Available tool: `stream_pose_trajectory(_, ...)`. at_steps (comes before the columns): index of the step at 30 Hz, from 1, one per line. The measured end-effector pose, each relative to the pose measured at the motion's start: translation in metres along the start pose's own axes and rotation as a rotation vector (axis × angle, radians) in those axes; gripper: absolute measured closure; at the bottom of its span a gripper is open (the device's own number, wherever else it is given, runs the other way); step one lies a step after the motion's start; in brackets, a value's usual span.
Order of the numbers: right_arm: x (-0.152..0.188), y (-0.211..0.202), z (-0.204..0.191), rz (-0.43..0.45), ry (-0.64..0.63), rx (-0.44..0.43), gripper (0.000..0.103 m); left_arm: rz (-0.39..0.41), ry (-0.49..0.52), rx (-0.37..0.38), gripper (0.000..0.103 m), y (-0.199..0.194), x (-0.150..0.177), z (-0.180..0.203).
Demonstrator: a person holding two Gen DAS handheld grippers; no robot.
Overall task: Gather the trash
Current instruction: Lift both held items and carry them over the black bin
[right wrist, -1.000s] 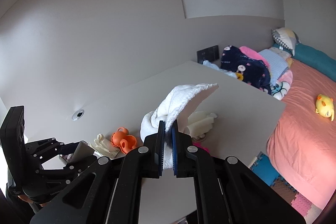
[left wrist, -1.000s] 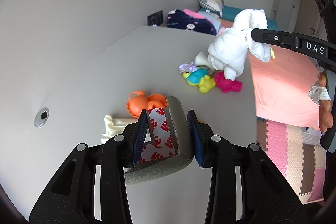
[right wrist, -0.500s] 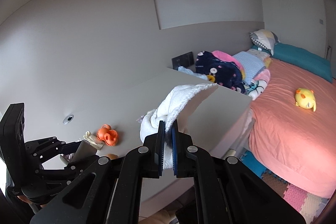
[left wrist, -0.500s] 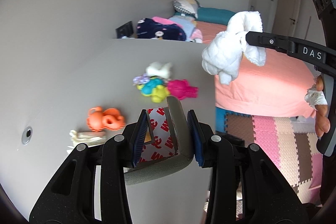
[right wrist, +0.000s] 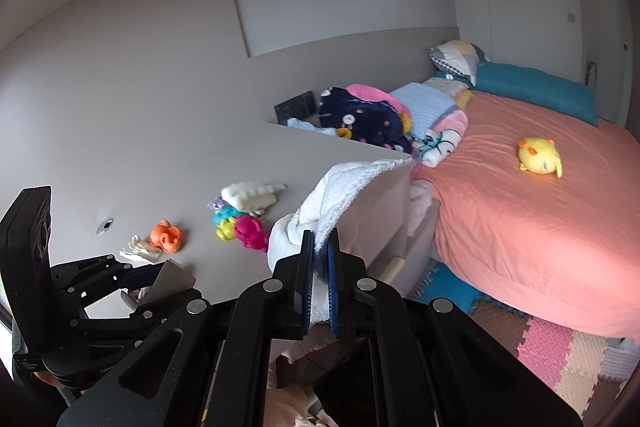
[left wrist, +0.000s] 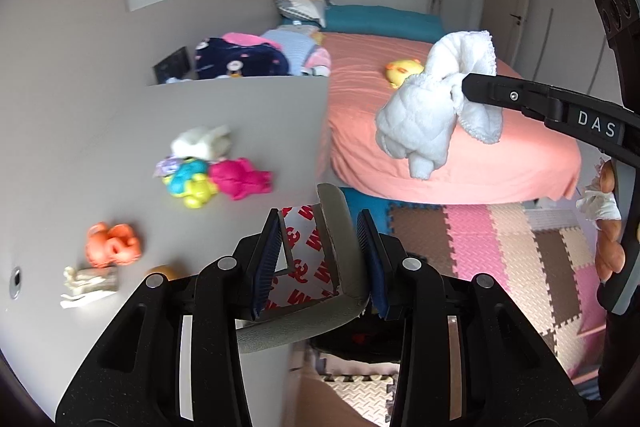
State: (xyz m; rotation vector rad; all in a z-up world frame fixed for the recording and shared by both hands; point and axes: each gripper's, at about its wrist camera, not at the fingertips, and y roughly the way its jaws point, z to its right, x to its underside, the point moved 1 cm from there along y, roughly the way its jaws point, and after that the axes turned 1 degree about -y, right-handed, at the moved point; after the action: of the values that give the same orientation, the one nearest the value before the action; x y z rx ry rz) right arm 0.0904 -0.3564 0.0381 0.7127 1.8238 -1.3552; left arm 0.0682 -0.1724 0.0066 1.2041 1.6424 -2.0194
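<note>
**Two pieces of trash in hand, carried off the table**

- Left gripper (left wrist: 318, 263): fingers closed on a bent grey strip (left wrist: 340, 255) with red-and-white printed backing; the strip sits upright between the blue pads (left wrist: 266, 263), its lower end curling out below them. Held beyond the table's near corner, above the floor mats (left wrist: 520, 251).
- Right gripper (right wrist: 319, 269): fingers pressed narrow on a crumpled white cloth (left wrist: 432, 107); most of the cloth hangs free ahead of the tips, in the air between table and bed (right wrist: 520, 211).
- Table (left wrist: 120, 147): carries a pink toy (left wrist: 240, 179), a blue-and-yellow toy (left wrist: 190, 183), a white soft toy (left wrist: 200, 143), an orange toy (left wrist: 112, 245) and a pale scrap (left wrist: 90, 281) just beside the orange toy.
- Bin: not visible in either view; a dark shape lies low beneath both grippers, too unclear to name.

Handling note (judgement): the step appears to be the carry to a disposal point. Keep both grips firm until each item is over the bin. The cloth is pinched by a small fold, so swing it gently and avoid brushing the table edge. Release one hand at a time, the loose cloth first. The pale scrap probably remains to be collected.
</note>
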Motion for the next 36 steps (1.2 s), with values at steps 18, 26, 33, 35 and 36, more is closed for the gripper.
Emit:
stream_pose_trajectory(18,0.034,-0.014,0.063,-0.073,0.11,0.122,0.096,-0.071,0.088,0.116,0.065,0.042,-0.006,0.06)
stream_pose_trajectory(26,0.046,-0.017,0.08,-0.092,0.145,0.158,0.096,-0.101,0.116,0.162,0.065,0.058,-0.006,0.077)
stream_pose_trajectory(33,0.058,-0.011,0.089,-0.133,0.173,0.189,0.096,-0.136,0.141,0.188,0.065,0.074,-0.003,0.088)
stream_pose_trajectory(35,0.06,-0.006,0.09,-0.15,0.18,0.189,0.096,-0.149,0.144,0.192,0.065,0.078,-0.001,0.089)
stream_pose_trajectory(36,0.061,-0.003,0.091,-0.157,0.184,0.19,0.096,-0.154,0.145,0.193,0.065,0.08,-0.001,0.089)
